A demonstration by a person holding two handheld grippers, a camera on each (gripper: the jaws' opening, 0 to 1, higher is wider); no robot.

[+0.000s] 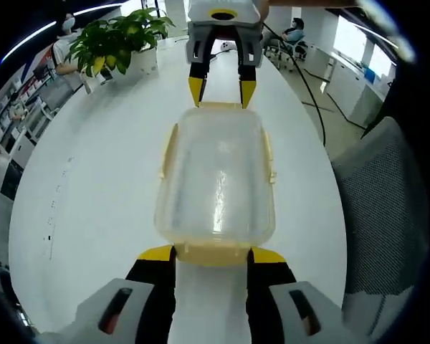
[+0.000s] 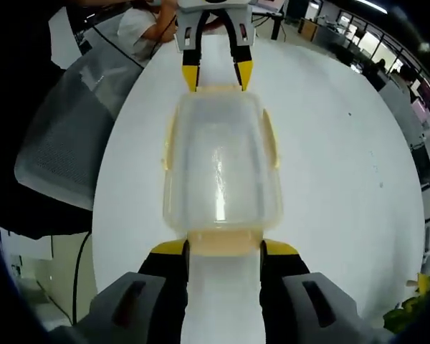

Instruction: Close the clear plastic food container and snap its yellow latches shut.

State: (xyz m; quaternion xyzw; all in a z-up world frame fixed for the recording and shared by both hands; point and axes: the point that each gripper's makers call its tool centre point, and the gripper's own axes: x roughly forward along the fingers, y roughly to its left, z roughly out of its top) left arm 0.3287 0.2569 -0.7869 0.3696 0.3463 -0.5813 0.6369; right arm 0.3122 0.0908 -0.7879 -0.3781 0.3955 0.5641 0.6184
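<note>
In the left gripper view, the left gripper (image 1: 212, 252) is seen nearest the camera, its two yellow-tipped jaws spread apart on either side of the near end latch (image 1: 212, 253) of the clear plastic food container (image 1: 216, 179); whether the tips touch the latch or merely flank it cannot be made out. The container is set lengthwise on the white table (image 1: 100, 179), lid on, and its contents, if any, are blurred by glare on the lid. Pale yellow side latches (image 1: 273, 172) are seen along the long edges, but whether they are snapped down cannot be told. At the far end, the right gripper (image 1: 221, 92) is seen facing the camera, its jaws parted just beside the far end latch. A potted plant (image 1: 122, 39) is placed near the far table edge, and a mesh chair back (image 1: 376, 208) is cut off at the right. In the right gripper view, the same arrangement is shown from the other end: the right gripper (image 2: 223, 252) is held open around the near latch of the container (image 2: 221, 165), and the left gripper (image 2: 217, 75) is spread at the far end. A grey chair (image 2: 64, 136) is partly hidden beside the table (image 2: 344, 179).
</note>
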